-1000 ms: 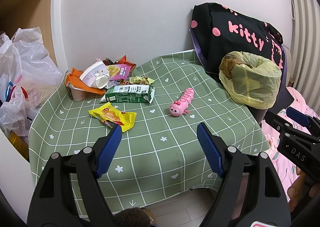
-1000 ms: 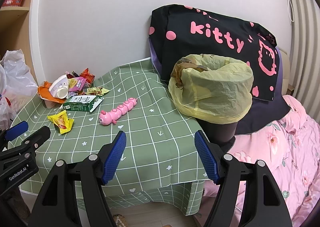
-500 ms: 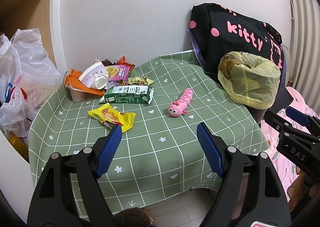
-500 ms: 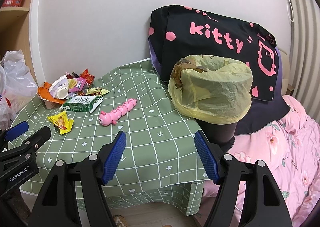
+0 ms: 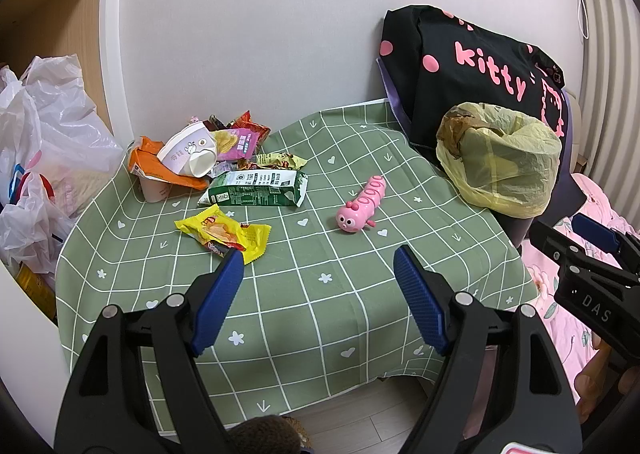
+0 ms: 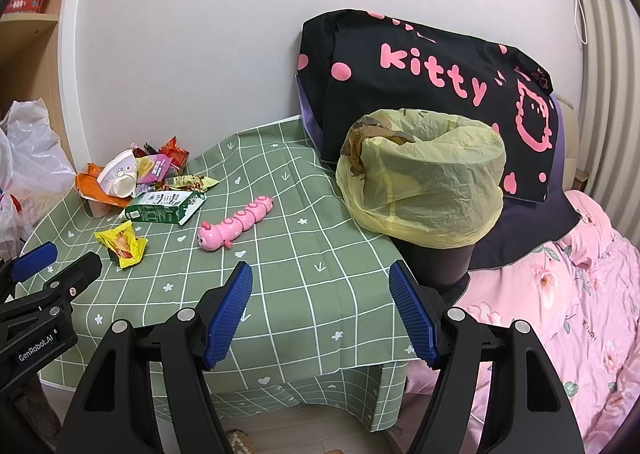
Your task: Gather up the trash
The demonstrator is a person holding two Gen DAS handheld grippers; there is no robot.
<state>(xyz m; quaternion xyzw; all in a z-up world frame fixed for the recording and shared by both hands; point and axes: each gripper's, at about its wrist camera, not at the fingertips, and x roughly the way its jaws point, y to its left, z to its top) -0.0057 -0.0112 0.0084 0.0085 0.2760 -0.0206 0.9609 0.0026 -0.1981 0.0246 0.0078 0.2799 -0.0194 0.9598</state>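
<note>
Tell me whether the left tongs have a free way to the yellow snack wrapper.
Probably yes: the left tongs are open, the yellow snack wrapper lies apart from the pile, nothing between.

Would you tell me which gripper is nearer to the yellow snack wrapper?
Left. The left gripper hovers open just short of the yellow snack wrapper, its left jaw almost over it. The right gripper hangs open farther right, toward the lined bin.

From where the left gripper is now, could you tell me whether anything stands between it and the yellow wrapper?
Nothing visible does. The left gripper has its jaws open, and the yellow wrapper lies just beyond the left jaw on the tablecloth. The carton and pink toy lie farther back, off that line.
</note>
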